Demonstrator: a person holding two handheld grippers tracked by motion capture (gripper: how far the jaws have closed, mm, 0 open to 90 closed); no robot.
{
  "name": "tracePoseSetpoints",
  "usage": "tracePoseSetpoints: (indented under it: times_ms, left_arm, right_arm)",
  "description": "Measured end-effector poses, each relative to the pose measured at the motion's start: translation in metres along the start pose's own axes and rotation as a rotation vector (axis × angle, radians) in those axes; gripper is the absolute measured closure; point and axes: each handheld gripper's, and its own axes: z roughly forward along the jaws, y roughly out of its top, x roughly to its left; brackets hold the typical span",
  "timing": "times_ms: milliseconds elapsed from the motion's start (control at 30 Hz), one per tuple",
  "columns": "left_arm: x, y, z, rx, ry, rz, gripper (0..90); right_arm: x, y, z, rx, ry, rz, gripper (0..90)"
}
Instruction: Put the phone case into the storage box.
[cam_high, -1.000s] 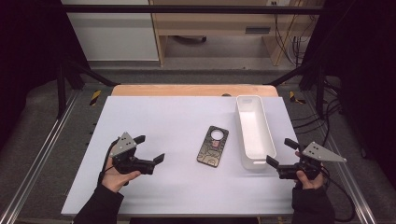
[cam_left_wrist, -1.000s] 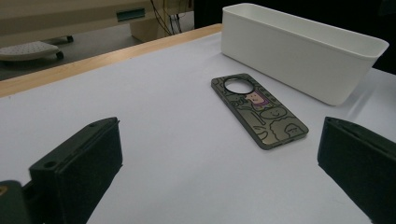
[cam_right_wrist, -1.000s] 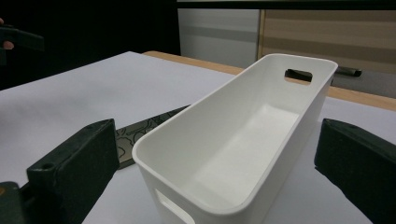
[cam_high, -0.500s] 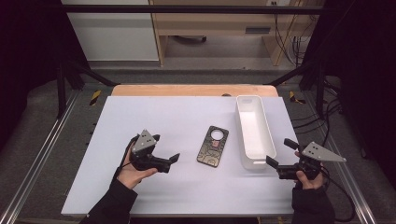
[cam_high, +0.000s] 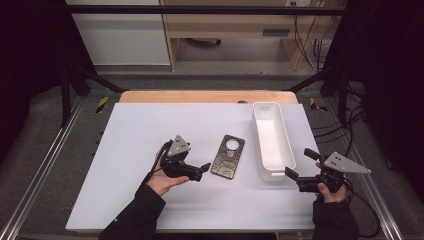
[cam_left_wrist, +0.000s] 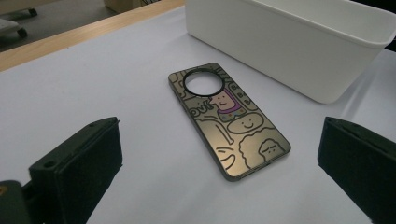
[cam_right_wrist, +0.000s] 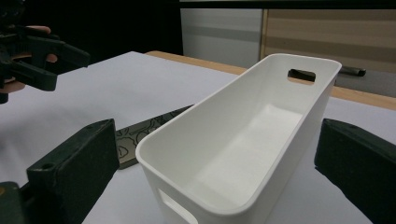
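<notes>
A dark phone case (cam_high: 228, 157) (cam_left_wrist: 229, 120) with cartoon drawings and a round camera hole lies flat on the white table top (cam_high: 150, 125). My left gripper (cam_high: 204, 170) (cam_left_wrist: 219, 158) is open just left of the case, its jaws pointing at the case's near end. A long white bin (cam_high: 272, 141) (cam_right_wrist: 243, 144) stands empty to the right of the case. My right gripper (cam_high: 298, 165) (cam_right_wrist: 219, 163) is open at the bin's near end, nothing between its jaws. The case's edge (cam_right_wrist: 149, 128) peeks out left of the bin in the right gripper view.
A wooden strip (cam_high: 205, 96) runs along the table's far edge. Metal rails (cam_high: 45, 165) flank the table, with cables (cam_high: 350, 115) on the floor at the right. Bare table top lies to the left and front.
My left gripper has moved right across the table toward the phone case. The right gripper, the case and the bin have stayed put.
</notes>
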Motion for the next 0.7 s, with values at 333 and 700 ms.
tracePoseSetpoints:
  times_ms: [333,700]
  left_arm:
    - [-0.008,0.011,0.025,0.035,-0.008,0.015,0.0]
    - [-0.014,0.018,0.058,0.104,-0.012,0.02,0.0]
  right_arm:
    - [0.0,0.0,0.0,-0.001,0.002,0.003,0.3]
    - [-0.001,0.0,-0.001,-0.006,0.002,0.002,0.3]
